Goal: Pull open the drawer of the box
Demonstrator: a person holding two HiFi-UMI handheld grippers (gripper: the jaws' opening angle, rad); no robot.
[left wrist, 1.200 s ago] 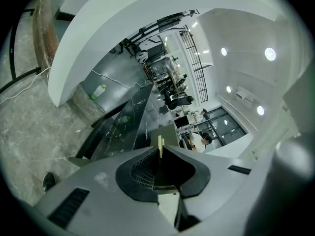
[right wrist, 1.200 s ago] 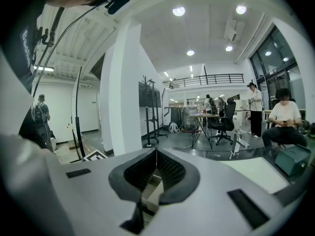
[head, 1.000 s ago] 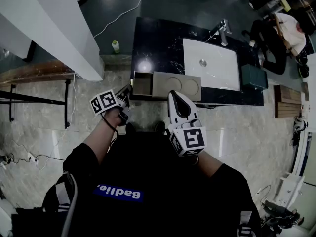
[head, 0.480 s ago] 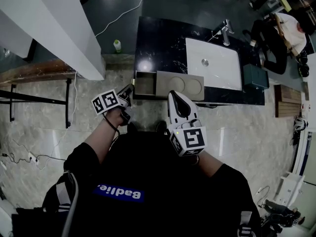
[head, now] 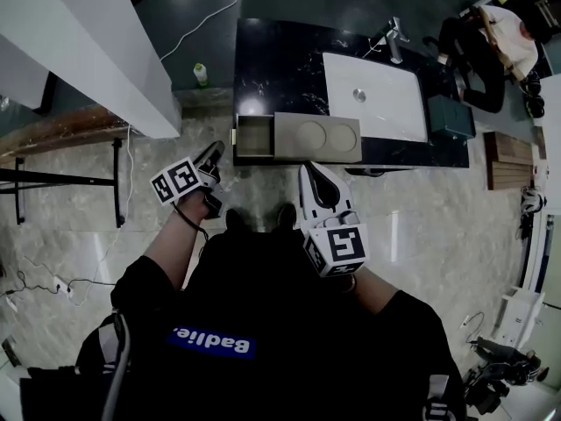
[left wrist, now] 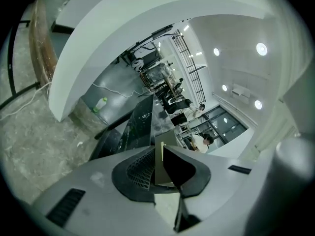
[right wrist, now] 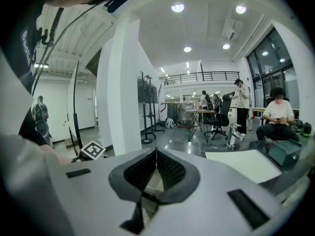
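Note:
In the head view a beige box (head: 317, 137) with two round recesses on top stands at the near edge of a black counter (head: 272, 60). Its drawer (head: 253, 139) sticks out to the left, with a small gold handle on the end. My left gripper (head: 213, 153) hangs just left of and below the drawer's end, a little apart from it, jaws together and empty. The box shows as a beige sliver (left wrist: 160, 167) past the left gripper (left wrist: 161, 146). My right gripper (head: 316, 175) is shut below the box front, tips meeting (right wrist: 156, 150).
A white sink (head: 375, 96) with a tap (head: 394, 35) is set in the counter. A green bottle (head: 201, 74) stands on the floor to its left beside a white wall (head: 96, 51). People sit at the far right (head: 491, 55). A black metal frame (head: 61, 178) is at left.
My left gripper has drawn back from the drawer's end, toward the left. The drawer stays pulled out. The right gripper has hardly moved.

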